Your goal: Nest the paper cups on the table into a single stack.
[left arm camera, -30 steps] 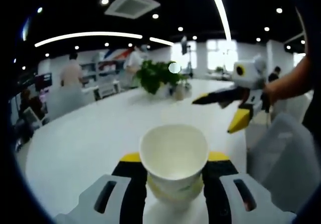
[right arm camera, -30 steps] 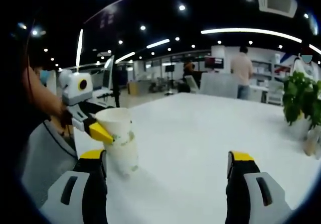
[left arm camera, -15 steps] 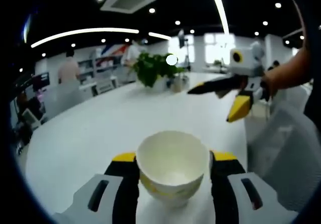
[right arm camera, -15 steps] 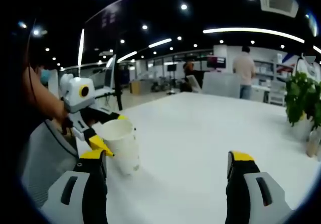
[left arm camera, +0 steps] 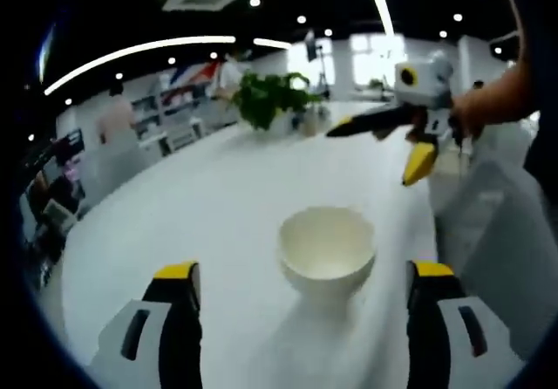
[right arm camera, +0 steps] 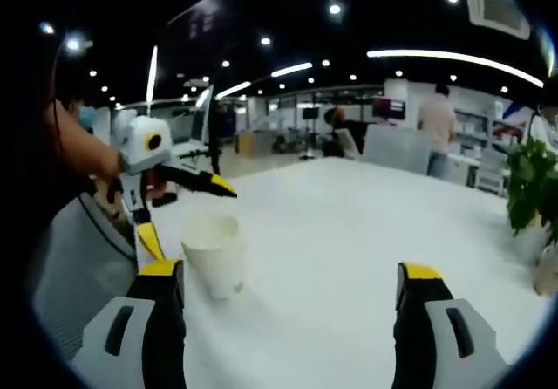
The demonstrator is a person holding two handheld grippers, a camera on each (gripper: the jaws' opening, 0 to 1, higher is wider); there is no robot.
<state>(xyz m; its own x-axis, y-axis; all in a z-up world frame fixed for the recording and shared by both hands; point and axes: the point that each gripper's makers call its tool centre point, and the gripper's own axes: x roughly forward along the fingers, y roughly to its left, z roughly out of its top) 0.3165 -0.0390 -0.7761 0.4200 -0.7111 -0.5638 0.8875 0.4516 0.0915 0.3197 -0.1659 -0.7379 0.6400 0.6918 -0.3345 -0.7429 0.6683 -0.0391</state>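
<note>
I count one stack of cups (left arm camera: 327, 248) on the one white desk (left arm camera: 218, 206); from either view I cannot tell how many cups are nested in it, since they read as a single white shape. I carry two grippers: my left gripper (left arm camera: 307, 277), with two yellow-tipped jaws set wide apart on either side of the stack, and my right gripper (right arm camera: 289, 276), with two jaws likewise spread. One potted plant (left arm camera: 272, 99) stands at the far side of the desk. Two people stand in the background of the left gripper view, too blurred to say more.
</note>
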